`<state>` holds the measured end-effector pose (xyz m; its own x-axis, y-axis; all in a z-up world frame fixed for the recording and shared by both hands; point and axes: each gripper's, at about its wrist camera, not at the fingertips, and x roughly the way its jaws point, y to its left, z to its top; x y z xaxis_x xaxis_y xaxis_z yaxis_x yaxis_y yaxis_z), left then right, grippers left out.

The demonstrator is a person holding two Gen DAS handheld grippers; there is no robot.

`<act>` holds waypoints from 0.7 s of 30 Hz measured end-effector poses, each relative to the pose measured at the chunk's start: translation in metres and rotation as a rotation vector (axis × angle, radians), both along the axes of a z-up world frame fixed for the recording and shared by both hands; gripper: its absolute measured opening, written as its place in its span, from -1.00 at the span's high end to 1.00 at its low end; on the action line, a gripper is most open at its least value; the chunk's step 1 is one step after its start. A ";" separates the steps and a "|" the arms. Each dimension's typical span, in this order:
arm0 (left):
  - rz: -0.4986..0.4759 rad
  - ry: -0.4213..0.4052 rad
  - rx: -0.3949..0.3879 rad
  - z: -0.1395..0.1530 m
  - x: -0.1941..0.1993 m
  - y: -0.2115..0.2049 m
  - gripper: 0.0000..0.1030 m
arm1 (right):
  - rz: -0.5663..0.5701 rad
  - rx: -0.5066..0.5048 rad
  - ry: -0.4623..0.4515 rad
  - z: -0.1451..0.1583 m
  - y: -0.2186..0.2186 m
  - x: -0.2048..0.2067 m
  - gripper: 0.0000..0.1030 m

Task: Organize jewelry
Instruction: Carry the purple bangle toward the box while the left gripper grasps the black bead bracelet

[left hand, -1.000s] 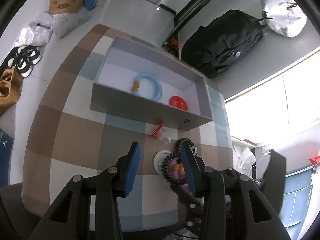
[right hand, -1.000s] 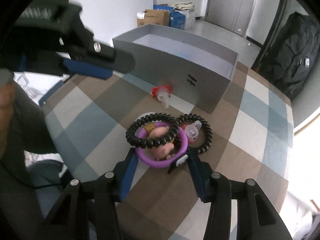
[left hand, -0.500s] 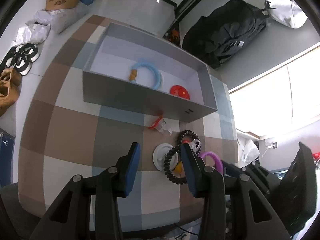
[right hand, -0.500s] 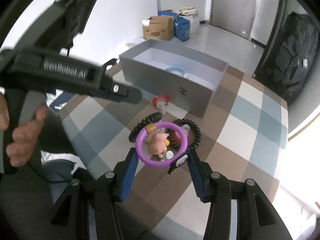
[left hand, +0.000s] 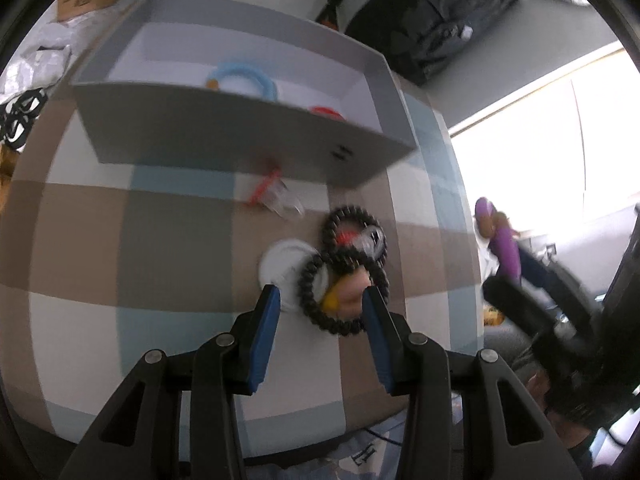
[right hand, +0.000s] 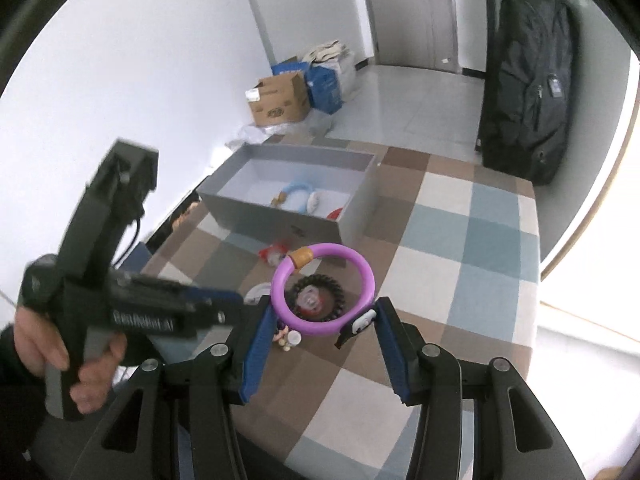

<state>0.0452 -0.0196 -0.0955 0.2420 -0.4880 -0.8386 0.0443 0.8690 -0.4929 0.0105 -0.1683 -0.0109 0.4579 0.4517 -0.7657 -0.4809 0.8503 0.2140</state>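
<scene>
1. We hold the right gripper [right hand: 325, 322] above the checked tablecloth [right hand: 476, 248], its jaws clamped on a purple bangle [right hand: 322, 289] that carries a small tan bead at the top.
2. A little white-and-black tag [right hand: 362, 320] sits against the right finger, at the bangle's lower edge.
3. Through the ring we see a black beaded bracelet [right hand: 318, 300] lying on the cloth below.
4. Our left gripper [left hand: 320, 304] hovers low over the cloth with its jaws apart and nothing between the pads.
5. Just ahead of its fingertips lie two black beaded bracelets [left hand: 344, 276] overlapping each other, with a white round disc [left hand: 282, 266] beside them and a pinkish charm [left hand: 352, 294] inside the nearer loop.
6. A small red-and-clear piece [left hand: 272, 196] lies between the bracelets and the grey box [left hand: 224, 140].
7. The box stands open on the far part of the cloth; inside it rest a light-blue bangle [left hand: 244, 80] and something red [left hand: 326, 112] by the near wall.
8. In the left view the purple bangle [left hand: 504, 244] shows off to the right, blurred, well apart from the bracelets.
</scene>
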 end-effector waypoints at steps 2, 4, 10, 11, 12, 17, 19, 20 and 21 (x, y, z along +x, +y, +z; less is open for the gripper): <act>-0.021 -0.021 0.029 0.002 -0.003 -0.007 0.28 | -0.005 0.010 -0.001 0.002 -0.002 0.000 0.05; -0.051 -0.043 0.064 0.004 -0.005 -0.016 0.24 | -0.003 0.018 -0.004 0.004 -0.002 -0.001 0.05; -0.055 -0.065 0.081 0.008 -0.007 -0.024 -0.23 | 0.012 0.023 -0.016 0.005 -0.001 -0.002 0.05; -0.057 -0.063 0.078 0.008 -0.006 -0.024 -0.33 | 0.011 0.027 -0.015 0.005 -0.002 -0.002 0.05; -0.059 -0.062 0.082 0.007 -0.006 -0.026 -0.36 | 0.010 0.030 -0.014 0.005 -0.003 -0.002 0.05; -0.080 -0.095 0.155 0.007 0.000 -0.040 -0.37 | -0.003 0.045 -0.016 0.008 -0.008 -0.002 0.05; -0.096 -0.123 0.214 0.006 0.000 -0.047 -0.37 | -0.008 0.046 -0.018 0.009 -0.010 -0.003 0.05; -0.109 -0.141 0.252 0.006 -0.002 -0.052 -0.37 | -0.013 0.044 -0.021 0.010 -0.011 -0.003 0.05; -0.119 -0.154 0.284 0.005 -0.003 -0.055 -0.37 | -0.018 0.043 -0.022 0.010 -0.013 -0.003 0.05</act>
